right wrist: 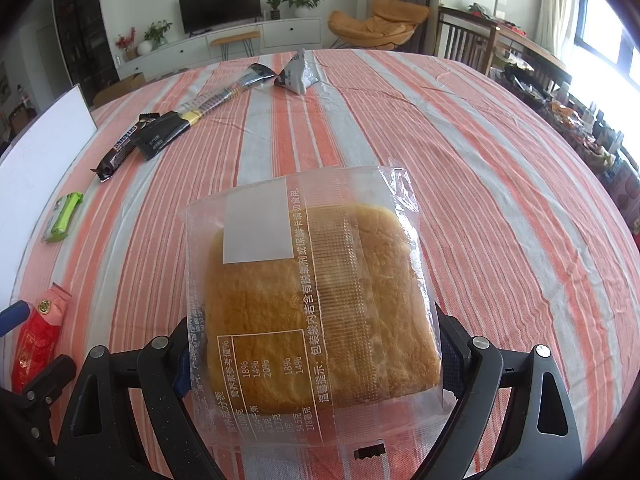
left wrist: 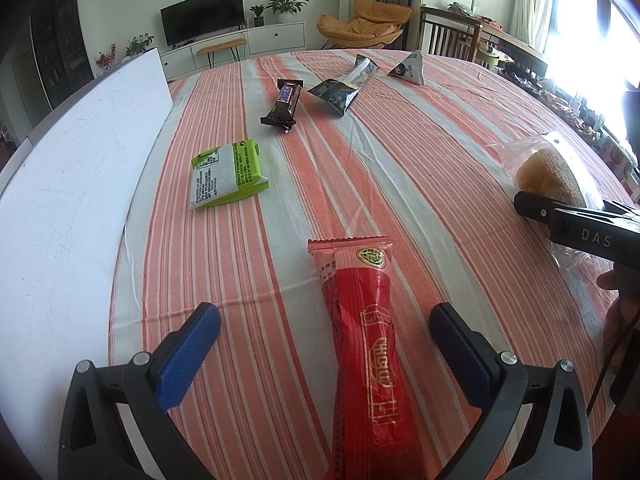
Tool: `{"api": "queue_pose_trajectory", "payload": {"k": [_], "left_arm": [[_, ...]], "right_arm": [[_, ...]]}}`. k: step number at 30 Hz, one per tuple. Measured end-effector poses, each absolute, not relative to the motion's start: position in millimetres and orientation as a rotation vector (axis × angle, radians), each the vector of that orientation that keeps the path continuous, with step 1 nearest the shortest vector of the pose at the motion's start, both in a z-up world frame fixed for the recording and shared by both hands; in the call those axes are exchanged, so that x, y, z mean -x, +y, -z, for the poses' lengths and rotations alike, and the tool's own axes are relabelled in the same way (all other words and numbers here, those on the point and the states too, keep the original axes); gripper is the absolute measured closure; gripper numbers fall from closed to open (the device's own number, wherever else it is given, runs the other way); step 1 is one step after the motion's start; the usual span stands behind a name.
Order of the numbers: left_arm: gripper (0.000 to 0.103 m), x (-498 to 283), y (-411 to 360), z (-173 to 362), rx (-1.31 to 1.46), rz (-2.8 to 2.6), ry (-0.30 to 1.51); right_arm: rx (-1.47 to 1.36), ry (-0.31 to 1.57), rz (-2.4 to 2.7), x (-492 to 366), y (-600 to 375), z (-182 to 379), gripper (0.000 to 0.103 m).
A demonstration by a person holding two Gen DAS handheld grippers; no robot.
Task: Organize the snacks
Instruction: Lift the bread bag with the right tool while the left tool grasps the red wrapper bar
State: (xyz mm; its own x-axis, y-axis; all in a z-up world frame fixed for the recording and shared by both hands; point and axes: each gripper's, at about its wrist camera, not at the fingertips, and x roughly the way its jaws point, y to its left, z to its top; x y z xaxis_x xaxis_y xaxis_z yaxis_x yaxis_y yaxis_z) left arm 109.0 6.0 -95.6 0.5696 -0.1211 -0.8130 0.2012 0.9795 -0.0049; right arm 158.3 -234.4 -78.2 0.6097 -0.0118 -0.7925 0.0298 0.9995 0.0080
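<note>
My left gripper (left wrist: 324, 344) is open, its blue pads on either side of a long red snack pack (left wrist: 368, 352) lying on the striped tablecloth. My right gripper (right wrist: 312, 352) is shut on a clear bag of bread (right wrist: 316, 300), held above the cloth; it also shows in the left wrist view (left wrist: 560, 176). A green pack (left wrist: 228, 174), a Snickers bar (left wrist: 285, 104), a long black pack (left wrist: 344, 86) and a triangular pack (left wrist: 408, 65) lie farther back.
A white board (left wrist: 68, 200) lies along the left side of the table. The striped cloth (left wrist: 420, 168) covers the table. A wooden chair (left wrist: 448, 36) and cluttered shelves stand beyond the far right edge.
</note>
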Motion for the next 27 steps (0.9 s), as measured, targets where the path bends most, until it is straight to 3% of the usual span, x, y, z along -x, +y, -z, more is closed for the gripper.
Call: {"api": "queue_pose_trajectory", "payload": {"k": [22, 27], "left_arm": [[0.0, -109, 6, 96, -0.087, 0.195, 0.946], [0.0, -114, 18, 88, -0.044, 0.321, 1.042]], "right_arm": [[-0.022, 0.916, 0.024, -158, -235, 78, 0.011], [-0.011, 0.941, 0.006, -160, -235, 77, 0.01]]}}
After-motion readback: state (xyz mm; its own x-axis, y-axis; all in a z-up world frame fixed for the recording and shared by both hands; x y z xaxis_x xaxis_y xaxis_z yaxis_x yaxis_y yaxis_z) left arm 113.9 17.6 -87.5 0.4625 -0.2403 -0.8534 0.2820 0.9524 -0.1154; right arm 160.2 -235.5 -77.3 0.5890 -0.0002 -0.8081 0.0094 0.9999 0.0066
